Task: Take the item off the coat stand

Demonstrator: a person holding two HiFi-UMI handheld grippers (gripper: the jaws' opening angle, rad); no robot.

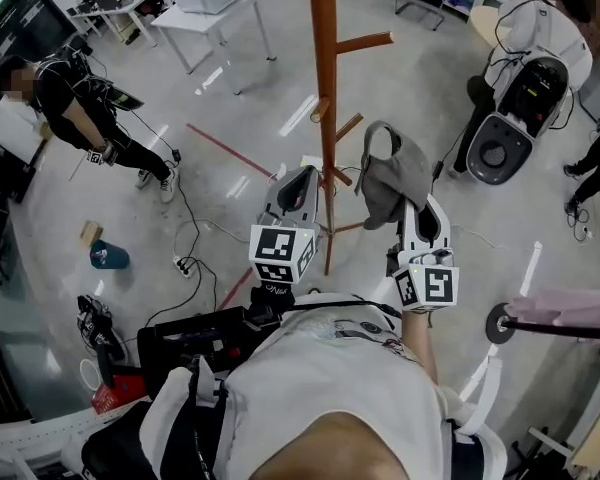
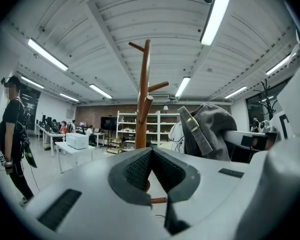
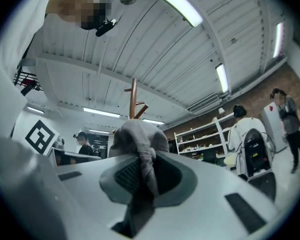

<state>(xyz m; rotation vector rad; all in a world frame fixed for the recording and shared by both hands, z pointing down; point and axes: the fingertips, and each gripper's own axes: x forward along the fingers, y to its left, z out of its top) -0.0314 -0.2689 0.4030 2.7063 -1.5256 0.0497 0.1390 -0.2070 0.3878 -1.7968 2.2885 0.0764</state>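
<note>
The brown wooden coat stand (image 1: 325, 88) rises just ahead of me, its short pegs pointing right. A grey cap (image 1: 395, 178) hangs to the right of the pole, and my right gripper (image 1: 412, 208) is shut on its cloth from below. In the right gripper view the cap (image 3: 135, 136) bulges over the jaws, and a fold runs down between them at the right gripper (image 3: 142, 156). The cap looks apart from the pegs. My left gripper (image 1: 302, 183) is close to the pole's left side. Its tips meet at the left gripper (image 2: 150, 154) with nothing held, and the stand (image 2: 144, 99) and cap (image 2: 212, 129) show beyond.
A person in black (image 1: 70, 108) stands at the far left. A white table (image 1: 210, 8) with a box is behind the stand. A white machine (image 1: 520, 98) sits at the right. Cables and a power strip (image 1: 185, 263) lie on the floor, and a pink padded bar (image 1: 565, 308) juts in lower right.
</note>
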